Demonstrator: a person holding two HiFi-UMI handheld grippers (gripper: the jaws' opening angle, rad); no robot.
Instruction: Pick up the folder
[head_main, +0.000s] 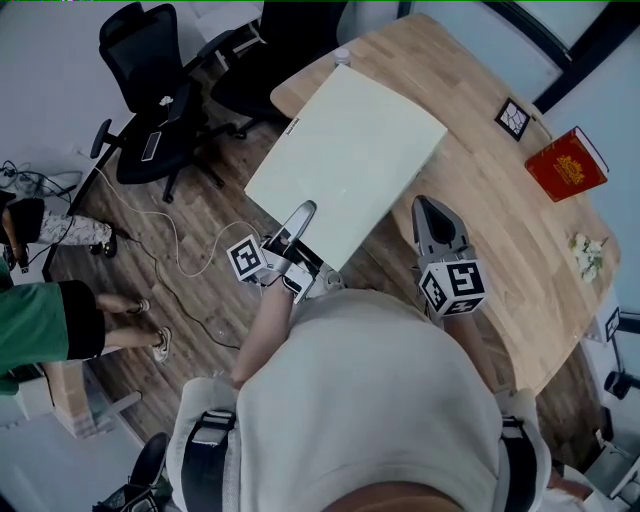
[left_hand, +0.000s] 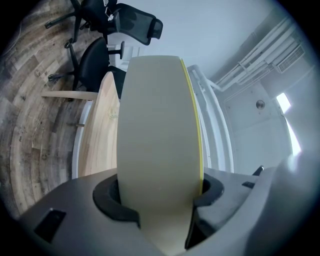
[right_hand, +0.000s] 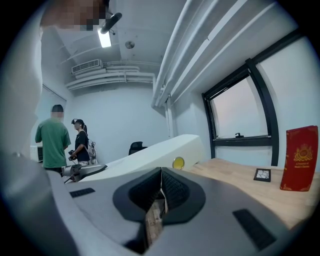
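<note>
The folder (head_main: 350, 160) is a large pale cream sheet-like cover. It hangs tilted above the near-left end of the wooden table (head_main: 490, 200). My left gripper (head_main: 298, 218) is shut on its near edge. In the left gripper view the folder (left_hand: 155, 125) fills the gap between the jaws, with a thin yellow edge on its right side, and both pads (left_hand: 112, 200) press on it. My right gripper (head_main: 428, 212) hovers over the table to the right of the folder, jaws shut with nothing in them. From the right gripper (right_hand: 161, 192) view, the folder (right_hand: 155, 155) slopes up to the right.
A red book (head_main: 566, 164) and a small picture frame (head_main: 513, 118) stand on the table's far right. Black office chairs (head_main: 150, 80) and a cable lie on the floor at the left. A person in green (head_main: 35, 320) stands at the left, another in black (right_hand: 81, 142) beside them.
</note>
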